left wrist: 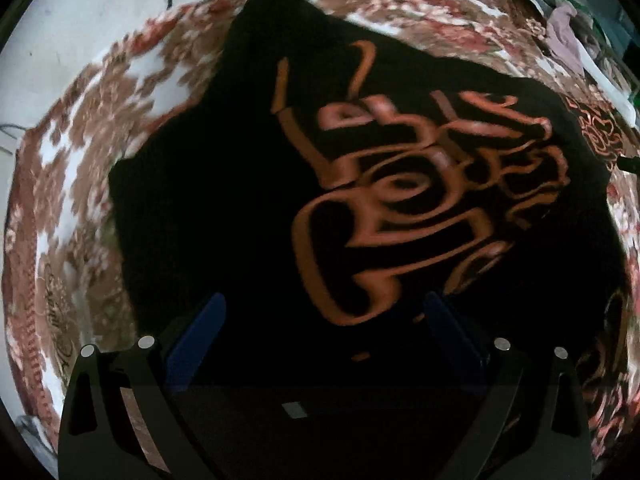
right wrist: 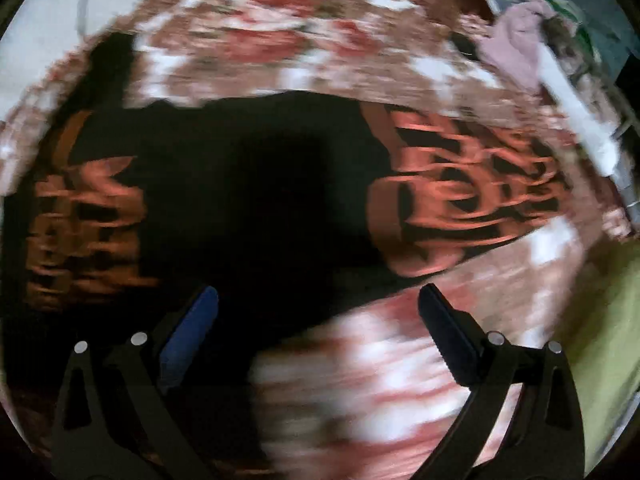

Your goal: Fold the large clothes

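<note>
A black garment (left wrist: 248, 184) with large orange lettering lies spread on a floral brown, red and white blanket (left wrist: 80, 152). In the left wrist view my left gripper (left wrist: 324, 300) hovers over the garment's near part, open, with nothing between its blue-padded fingers (left wrist: 200, 328). In the blurred right wrist view the same black garment (right wrist: 248, 184) fills the middle, with orange print at its left and right. My right gripper (right wrist: 316, 292) stands open above the garment's near edge, where black cloth meets the blanket (right wrist: 380, 360). Nothing is held.
A pale floor (left wrist: 80, 8) lies beyond the blanket at the upper left. A pinkish cloth (right wrist: 516, 48) and clutter sit at the upper right. A yellow-green surface (right wrist: 608, 340) borders the blanket at the right.
</note>
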The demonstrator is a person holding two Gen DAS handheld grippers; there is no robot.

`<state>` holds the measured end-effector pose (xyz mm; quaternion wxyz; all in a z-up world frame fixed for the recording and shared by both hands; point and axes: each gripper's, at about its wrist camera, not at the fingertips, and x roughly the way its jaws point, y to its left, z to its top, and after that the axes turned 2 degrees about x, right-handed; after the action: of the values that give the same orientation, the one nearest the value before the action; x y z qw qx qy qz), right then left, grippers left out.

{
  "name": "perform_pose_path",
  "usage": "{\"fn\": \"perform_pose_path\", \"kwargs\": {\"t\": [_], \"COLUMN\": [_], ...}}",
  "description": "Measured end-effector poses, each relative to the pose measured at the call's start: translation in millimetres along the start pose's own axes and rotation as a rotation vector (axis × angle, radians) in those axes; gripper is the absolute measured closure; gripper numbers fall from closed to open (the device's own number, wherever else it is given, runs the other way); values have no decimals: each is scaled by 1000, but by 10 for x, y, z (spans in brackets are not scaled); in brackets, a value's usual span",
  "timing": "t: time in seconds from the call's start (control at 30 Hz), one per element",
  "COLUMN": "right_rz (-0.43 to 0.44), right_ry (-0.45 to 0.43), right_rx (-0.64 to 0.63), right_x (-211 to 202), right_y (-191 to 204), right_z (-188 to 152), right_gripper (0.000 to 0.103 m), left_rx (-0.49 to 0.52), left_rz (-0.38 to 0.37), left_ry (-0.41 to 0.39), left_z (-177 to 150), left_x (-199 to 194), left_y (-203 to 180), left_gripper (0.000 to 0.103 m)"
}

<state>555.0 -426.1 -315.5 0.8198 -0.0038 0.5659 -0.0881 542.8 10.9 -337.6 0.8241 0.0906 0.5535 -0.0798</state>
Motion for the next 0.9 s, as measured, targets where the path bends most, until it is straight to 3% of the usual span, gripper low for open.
{"fn": "perform_pose_path", "kwargs": {"t": [0.17,0.33,0.5,0.57,0.6,0.7,0.77,0.87,0.9], "right_rz": [-73,-7,83,174,217,202,184,180,190], "right_ry": [41,109,127,153,175,191,197,187,176], "right_rx": [128,390,455,507,530,530,508,530,537], "right_x": [346,816,1153,1268,1330,1379,1418,1371,1343], "right_y": [-1316,-2577,-3021,-3077,-3068,-3028,-3030,-3121,-3133], "right_z": [264,517,715,755,763,787,807,770,767], "right_gripper": [5,5,5,13,22,22,30,58,76], "left_rx": [-91,-162,-211,-237,-249,-303,-333,-338,-337], "left_rz": [-3,15,61,80,90,101,88,93,97], "left_ry": [-7,-14,34,50,58,75,75,56,53], "left_z": [235,355,330,284,264,189,158,151,151], "left_x": [0,49,221,245,247,222,184,148,154], "left_y": [-802,-1328,-1495,-1476,-1457,-1391,-1359,-1360,-1362], "left_gripper": [5,5,5,5,5,5,5,5,5]}}
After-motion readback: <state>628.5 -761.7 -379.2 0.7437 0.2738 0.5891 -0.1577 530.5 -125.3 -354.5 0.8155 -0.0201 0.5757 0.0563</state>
